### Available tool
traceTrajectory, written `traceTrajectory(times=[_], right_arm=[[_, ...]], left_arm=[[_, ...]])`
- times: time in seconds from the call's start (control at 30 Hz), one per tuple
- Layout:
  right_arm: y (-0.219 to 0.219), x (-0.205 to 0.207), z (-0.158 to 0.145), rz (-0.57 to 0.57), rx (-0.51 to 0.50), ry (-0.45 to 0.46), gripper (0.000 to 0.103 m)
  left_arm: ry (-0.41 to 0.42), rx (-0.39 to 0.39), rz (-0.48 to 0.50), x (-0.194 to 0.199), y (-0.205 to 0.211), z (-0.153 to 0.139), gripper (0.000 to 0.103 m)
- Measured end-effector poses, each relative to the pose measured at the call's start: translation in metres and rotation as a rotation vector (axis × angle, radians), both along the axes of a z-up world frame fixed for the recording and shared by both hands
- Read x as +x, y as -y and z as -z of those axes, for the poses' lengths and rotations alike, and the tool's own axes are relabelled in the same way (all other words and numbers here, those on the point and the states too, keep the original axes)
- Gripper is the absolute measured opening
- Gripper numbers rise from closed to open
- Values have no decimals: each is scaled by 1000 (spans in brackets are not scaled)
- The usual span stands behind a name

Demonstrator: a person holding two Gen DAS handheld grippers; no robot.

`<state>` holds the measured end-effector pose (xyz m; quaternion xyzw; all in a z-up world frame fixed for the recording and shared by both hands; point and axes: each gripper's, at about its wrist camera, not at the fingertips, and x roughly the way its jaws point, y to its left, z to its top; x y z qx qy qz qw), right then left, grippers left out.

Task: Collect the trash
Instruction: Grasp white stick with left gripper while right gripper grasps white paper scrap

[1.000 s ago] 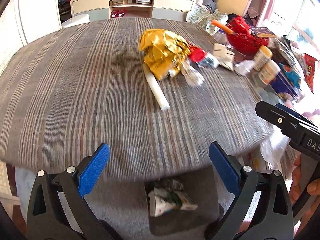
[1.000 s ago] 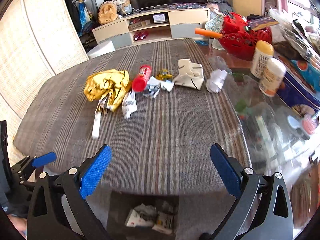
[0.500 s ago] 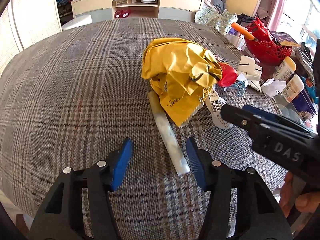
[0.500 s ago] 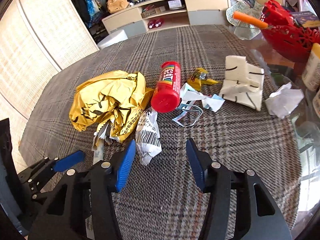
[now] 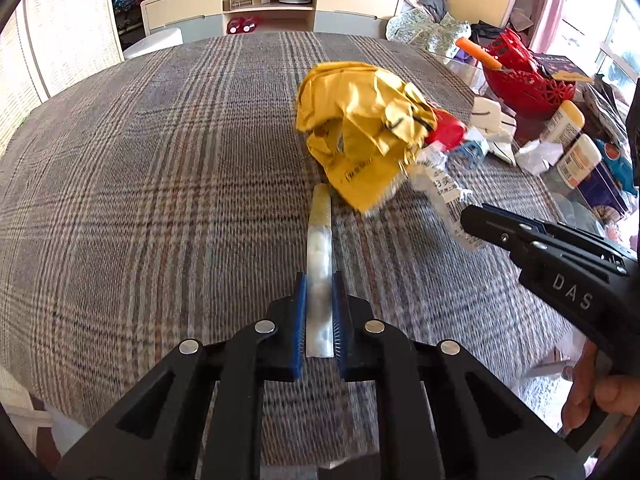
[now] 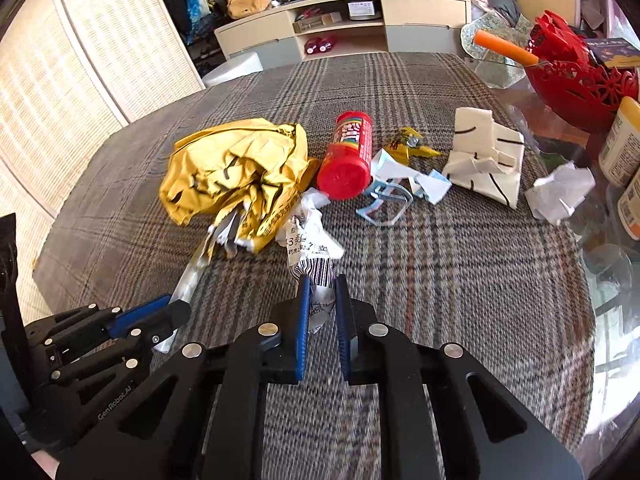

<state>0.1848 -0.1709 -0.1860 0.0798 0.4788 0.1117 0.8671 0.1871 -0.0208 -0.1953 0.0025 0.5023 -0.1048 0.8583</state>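
On the plaid tablecloth [image 6: 460, 280] a crumpled yellow bag [image 6: 236, 172] lies just beside a red tube [image 6: 348, 156] and scattered paper scraps. The left gripper [image 5: 319, 312], jaws having just closed, clamps the near end of a long silvery wrapper [image 5: 320, 248]. The right gripper [image 6: 320, 312], likewise just closed, pinches a crumpled barcode wrapper [image 6: 310, 236].

Woven plaid tablecloth [image 5: 160, 184], crinkled glossy yellow bag [image 6: 236, 168], shiny silvery wrapper [image 5: 319, 256].

Plaid-clothed table [image 6: 460, 280] littered with yellow bag [image 6: 232, 168], red tube [image 6: 350, 156], crumpled wrappers [image 6: 312, 236].
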Motion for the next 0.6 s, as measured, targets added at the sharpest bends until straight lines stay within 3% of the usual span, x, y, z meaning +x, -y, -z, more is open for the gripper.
traceTrajectory(times=[0.3, 0.6], right_arm=[[7, -68, -7, -2, -22, -39, 13], [29, -131, -22, 26, -8, 1, 13]], left_arm=[[-17, -18, 34, -57, -2, -10, 11], [0, -60, 58, -116, 6, -22, 11]])
